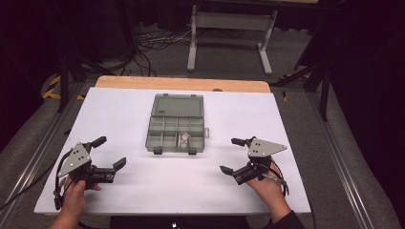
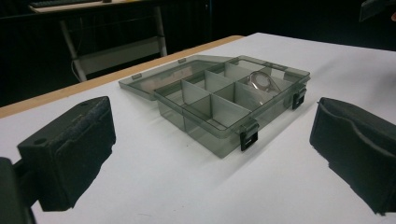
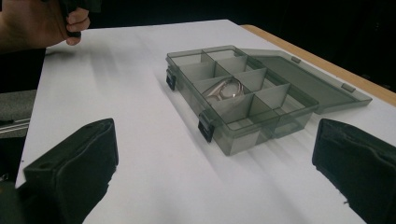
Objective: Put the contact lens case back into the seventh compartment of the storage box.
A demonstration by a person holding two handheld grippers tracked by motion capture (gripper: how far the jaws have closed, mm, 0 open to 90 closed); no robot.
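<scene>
As seen from the high view, a grey compartment box (image 1: 175, 134) lay at the middle of the white table (image 1: 124, 119), its lid (image 1: 177, 105) folded flat away from the person. A small metal piece (image 1: 183, 139) sat in one front compartment. The left gripper (image 1: 109, 152) and right gripper (image 1: 230, 155) rested well apart from the box on either side, each with jaws spread wide and nothing between them. Behind the table stood a grey frame (image 1: 229, 28) and loose cables (image 1: 157, 40) on the floor.

From the left gripper view, bare tabletop lay between the parted jaws and the box; two black latches (image 2: 249, 135) faced the camera.

From the right gripper view, the jaws likewise stood wide and unoccupied, the box ahead unobstructed, and the person's other hand (image 3: 37, 23) showed at the far corner.
</scene>
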